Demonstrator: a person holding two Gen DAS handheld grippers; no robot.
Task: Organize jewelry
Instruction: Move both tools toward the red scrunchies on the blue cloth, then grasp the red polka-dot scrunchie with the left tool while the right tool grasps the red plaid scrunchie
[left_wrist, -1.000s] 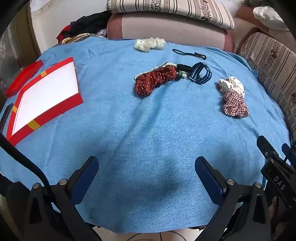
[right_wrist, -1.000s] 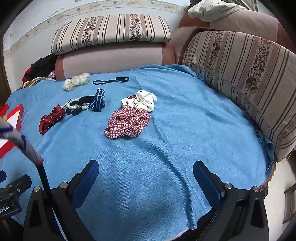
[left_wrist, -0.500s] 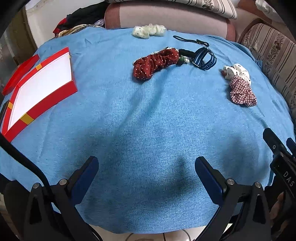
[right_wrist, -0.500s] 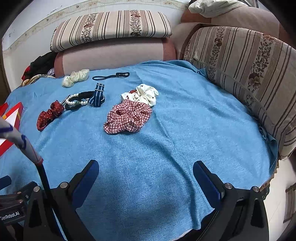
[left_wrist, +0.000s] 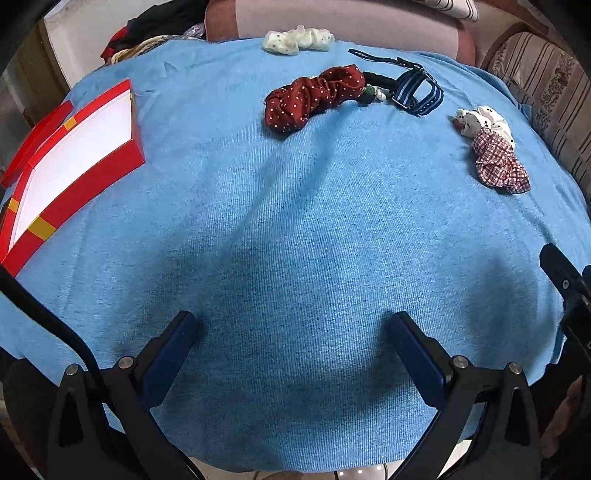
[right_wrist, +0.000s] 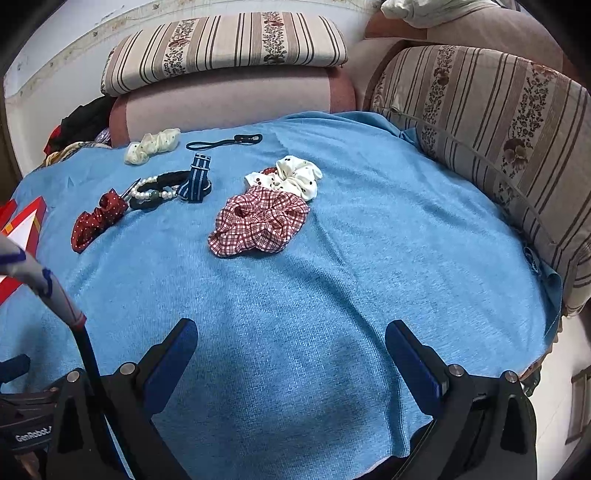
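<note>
Several hair accessories lie on a blue cloth (left_wrist: 295, 229). A dark red dotted scrunchie (left_wrist: 310, 98) lies beside a bead bracelet (right_wrist: 151, 190) and a blue striped band (left_wrist: 417, 92). Further right are a red plaid scrunchie (right_wrist: 258, 225) and a white dotted scrunchie (right_wrist: 295, 177). At the back lie a pale green scrunchie (left_wrist: 297, 38) and a thin black band (right_wrist: 221, 142). An open red box with a white inside (left_wrist: 74, 162) sits at the left. My left gripper (left_wrist: 291, 332) and my right gripper (right_wrist: 290, 339) are open and hold nothing, low over the near cloth.
Striped sofa cushions (right_wrist: 498, 140) rise behind and to the right of the cloth. Dark clothes (right_wrist: 81, 125) are piled at the back left. The red box lid (left_wrist: 33, 144) lies beside the box. The cloth's edge drops off at the right (right_wrist: 550, 295).
Both grippers have moved forward over the cloth, so the accessories and the red box look closer. Nothing on the cloth has shifted and both grippers stay open.
</note>
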